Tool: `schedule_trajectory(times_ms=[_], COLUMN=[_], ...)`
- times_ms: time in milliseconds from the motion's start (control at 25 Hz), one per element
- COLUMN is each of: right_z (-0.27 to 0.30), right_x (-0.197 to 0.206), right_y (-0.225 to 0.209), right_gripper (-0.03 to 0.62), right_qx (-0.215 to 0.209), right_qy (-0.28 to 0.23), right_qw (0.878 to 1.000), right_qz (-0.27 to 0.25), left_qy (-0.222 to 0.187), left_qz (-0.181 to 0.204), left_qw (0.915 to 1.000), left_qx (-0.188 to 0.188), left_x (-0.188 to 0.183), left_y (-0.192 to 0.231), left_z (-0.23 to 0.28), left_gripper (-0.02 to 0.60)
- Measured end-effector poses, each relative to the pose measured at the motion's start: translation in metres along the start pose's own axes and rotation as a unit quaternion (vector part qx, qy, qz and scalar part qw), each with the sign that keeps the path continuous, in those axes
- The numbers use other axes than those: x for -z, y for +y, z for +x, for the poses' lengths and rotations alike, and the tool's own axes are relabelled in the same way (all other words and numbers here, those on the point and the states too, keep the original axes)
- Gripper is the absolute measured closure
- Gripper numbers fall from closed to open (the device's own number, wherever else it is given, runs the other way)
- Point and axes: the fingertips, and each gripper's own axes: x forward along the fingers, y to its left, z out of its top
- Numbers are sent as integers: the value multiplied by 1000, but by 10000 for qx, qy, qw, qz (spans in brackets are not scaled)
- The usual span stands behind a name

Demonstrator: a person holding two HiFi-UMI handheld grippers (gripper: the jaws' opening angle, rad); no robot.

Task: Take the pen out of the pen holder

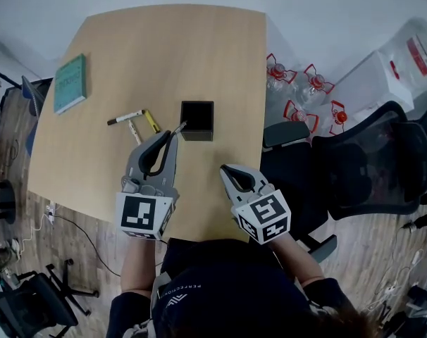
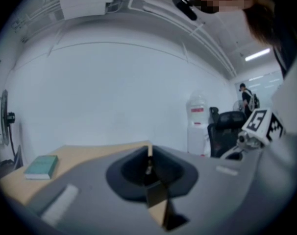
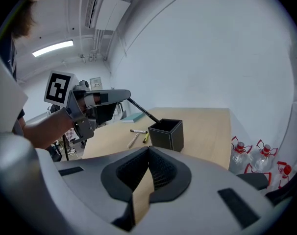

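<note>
A square black pen holder (image 1: 197, 120) stands near the middle of the wooden table (image 1: 199, 48). My left gripper (image 1: 172, 134) hangs just left of it, shut on a dark pen (image 3: 143, 112). The pen slants down from the jaws, and its lower end is at the holder's (image 3: 167, 133) rim. In the left gripper view a small piece of the pen (image 2: 148, 169) shows between the closed jaws of the left gripper (image 2: 149, 148). My right gripper (image 1: 226, 169) is nearer the table's front edge, right of the holder, shut with nothing in it. The right gripper's (image 3: 149, 150) fingertips meet.
Three pens (image 1: 125, 117) lie on the table left of the holder. A teal book (image 1: 70, 83) sits at the far left edge. Red-capped water bottles (image 1: 301, 94) and a black office chair (image 1: 368, 164) stand on the floor beside the table's right edge.
</note>
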Motion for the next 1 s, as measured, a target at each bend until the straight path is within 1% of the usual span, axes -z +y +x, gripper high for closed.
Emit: schedule_trajectory(times_ms=[160,440,1000], right_z=[-1,-3,-2], right_x=[-1,0,2], right_y=[7,21,34], right_gripper=[591,591,591], right_qx=[-109,-319,-515], right_qy=[-11,3,102], right_qw=[9999,9991,9975], right_qz=[-106,-285,-477], left_qy=[-25,-30,247], left_qz=[13,-81,-356], left_qw=[9998,9988,9957], left_qx=[-181,-477,-816], left_x=[-3,0,31], left_y=[2,6,4], left_z=[-17,-45,-78], left_gripper=[554,554,554])
